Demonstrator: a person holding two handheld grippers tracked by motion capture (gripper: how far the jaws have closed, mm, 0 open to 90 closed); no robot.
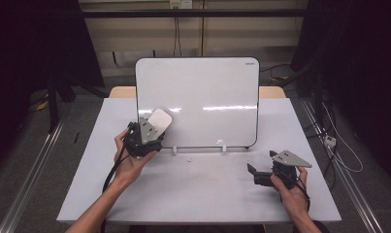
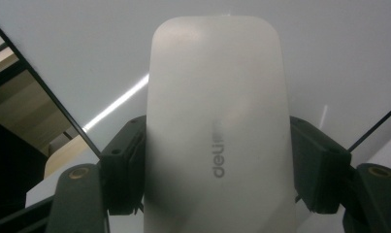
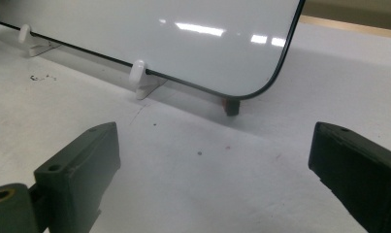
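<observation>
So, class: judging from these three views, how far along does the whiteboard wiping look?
Done: the eraser is gripped in the left gripper and is up at the whiteboard, which looks blank. In hand: the eraser is at the lower left corner. Left: I cannot tell, since no marks show; the right gripper waits open over the table.

An upright whiteboard point(image 1: 197, 99) blocks the table's point(image 1: 198, 194) far half. My left gripper point(image 1: 147, 131), clamping an eraser point(image 2: 219, 126), sits against its lower left corner. Bare tabletop lies open before my right gripper point(image 3: 212, 170), jaws apart.
</observation>
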